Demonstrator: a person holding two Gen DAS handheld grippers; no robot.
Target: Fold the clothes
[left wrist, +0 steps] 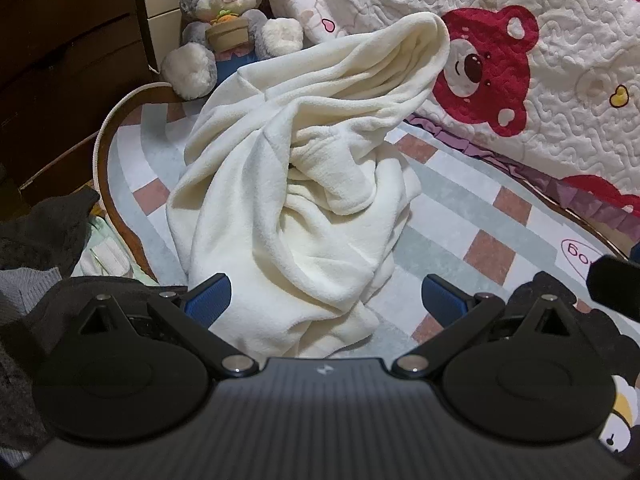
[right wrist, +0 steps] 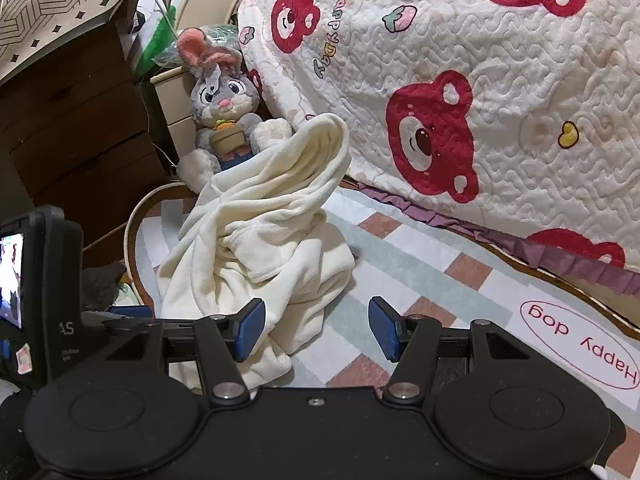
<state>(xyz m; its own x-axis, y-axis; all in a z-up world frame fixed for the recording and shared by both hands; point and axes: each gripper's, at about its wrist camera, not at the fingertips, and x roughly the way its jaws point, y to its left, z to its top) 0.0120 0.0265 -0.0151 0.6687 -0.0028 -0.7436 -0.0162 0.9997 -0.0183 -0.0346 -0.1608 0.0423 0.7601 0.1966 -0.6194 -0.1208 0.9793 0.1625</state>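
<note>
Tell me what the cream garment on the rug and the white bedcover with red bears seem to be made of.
The crumpled cream garment looks like soft fleece: a matte, fuzzy nap and thick rounded folds. The white bedcover with red bears looks like quilted cotton or a similar woven fabric, going by its wavy stitched puffs; the bears look plusher, though the exact fibre can't be told.
</note>
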